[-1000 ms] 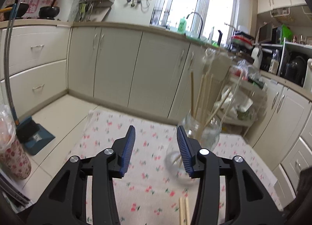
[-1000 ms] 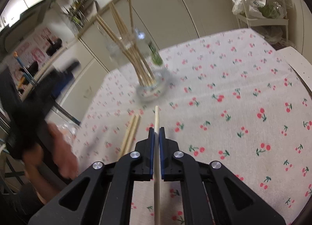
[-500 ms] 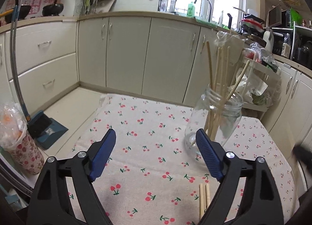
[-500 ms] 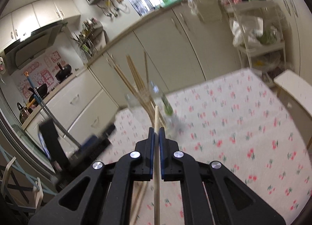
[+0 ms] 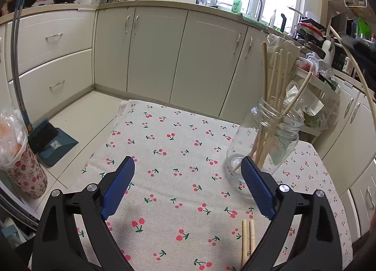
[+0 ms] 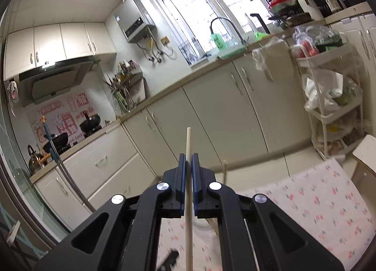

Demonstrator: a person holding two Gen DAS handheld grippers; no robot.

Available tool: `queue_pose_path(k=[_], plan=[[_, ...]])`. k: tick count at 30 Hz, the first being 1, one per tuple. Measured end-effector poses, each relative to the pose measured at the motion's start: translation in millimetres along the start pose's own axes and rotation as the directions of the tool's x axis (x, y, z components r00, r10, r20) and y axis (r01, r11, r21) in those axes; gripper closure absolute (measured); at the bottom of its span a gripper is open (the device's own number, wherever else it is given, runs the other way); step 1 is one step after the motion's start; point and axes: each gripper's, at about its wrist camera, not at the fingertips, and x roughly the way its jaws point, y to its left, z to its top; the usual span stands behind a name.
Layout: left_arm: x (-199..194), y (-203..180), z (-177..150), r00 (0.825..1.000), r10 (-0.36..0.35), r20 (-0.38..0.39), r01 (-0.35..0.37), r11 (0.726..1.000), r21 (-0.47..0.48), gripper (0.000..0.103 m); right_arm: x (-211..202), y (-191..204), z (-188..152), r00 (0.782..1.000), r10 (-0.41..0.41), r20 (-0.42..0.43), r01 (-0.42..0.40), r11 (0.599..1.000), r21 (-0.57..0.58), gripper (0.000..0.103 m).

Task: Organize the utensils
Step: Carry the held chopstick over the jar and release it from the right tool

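Between the right fingers: one pale wooden chopstick (image 6: 188, 191), pinched mid-shaft, tip pointing up and forward toward the cabinets.
Right gripper (image 6: 187, 160): clenched on that chopstick, raised well above the surface; in the left view only a dark blur at the upper right edge.
Glass jar (image 5: 265, 146): upright on the cherry-print cloth (image 5: 169, 153), several chopsticks (image 5: 273, 97) standing in it, fanned against the rim.
Loose pair (image 5: 248, 242): two chopsticks side by side on the cloth, near the right edge of the left gripper, apart from the jar.
Left gripper (image 5: 186, 185): fingers spread wide, holding nothing, low over the cloth, one blue pad just in front of the jar's base.
Step, as judged: carrying the held stick toward the jar; loose pair not yet collected.
Risk 1: jar mouth is crowded and narrow; a slanted entry could catch the standing sticks and lever some out.
Risk 2: jar is light and unheld; a sideways push at the rim could tip or slide it on the cloth.
Risk 3: thin round shaft may pivot in the pinch and miss the opening.
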Motion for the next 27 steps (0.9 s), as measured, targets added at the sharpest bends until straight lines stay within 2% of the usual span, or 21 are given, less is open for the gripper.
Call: queue_pose_path(k=[8, 14, 27], plan=[[7, 4, 0, 1.0, 0.001, -0.025, -0.002, 1.0, -0.028, 0.014, 24, 3, 29, 0.994, -0.006, 0.108, 0.005, 1.0, 0.01, 0.097], [9, 4, 0, 0.999, -0.002, -0.032, 0.001, 0.999, -0.039, 0.013, 39, 4, 42, 0.989, -0.011, 0.15, 0.009, 1.0, 0.01, 0.097], [12, 4, 0, 0.999, -0.008, -0.044, 0.005, 0.999, -0.053, 0.012, 71, 3, 37, 0.981, -0.056, 0.187, 0.058, 0.998, -0.009, 0.097]])
